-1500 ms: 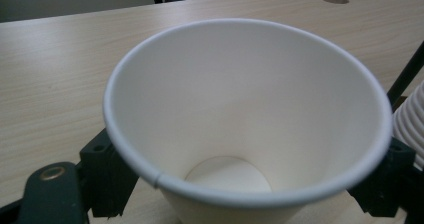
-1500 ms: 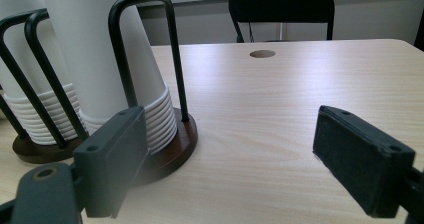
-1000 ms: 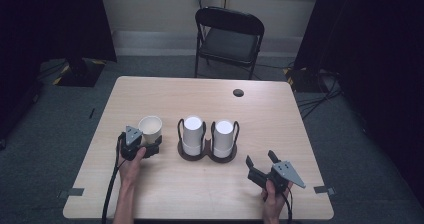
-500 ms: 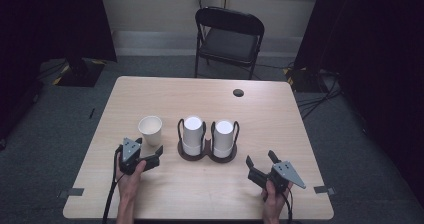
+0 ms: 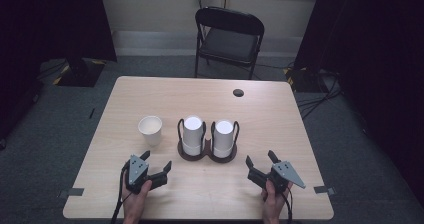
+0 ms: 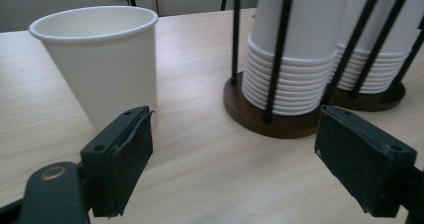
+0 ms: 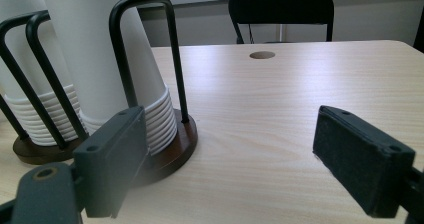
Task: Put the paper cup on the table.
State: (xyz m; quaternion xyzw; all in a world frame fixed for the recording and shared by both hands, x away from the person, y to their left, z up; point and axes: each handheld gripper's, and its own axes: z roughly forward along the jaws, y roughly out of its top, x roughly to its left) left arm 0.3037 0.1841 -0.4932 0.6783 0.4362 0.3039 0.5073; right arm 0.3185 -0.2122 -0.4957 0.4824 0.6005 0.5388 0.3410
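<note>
The paper cup [image 5: 150, 129] stands upright and alone on the desk [image 5: 280, 114], just left of the wire cup holder [image 5: 207, 151] with its two nested stacks. It looks light, thin-walled and easily crushed, so a gentle squeeze across the mid-wall would probably suit better than the rim. The left gripper [image 5: 156, 166] sits near it, jaws apart and empty; the right gripper [image 5: 260, 164] rests open too, well apart.

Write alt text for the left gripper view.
A single white paper cup stands upright on a light wooden table, just beyond the left gripper, whose black fingers are open and empty. Beside it, a dark wire-framed holder carries two stacks of cups.
</note>
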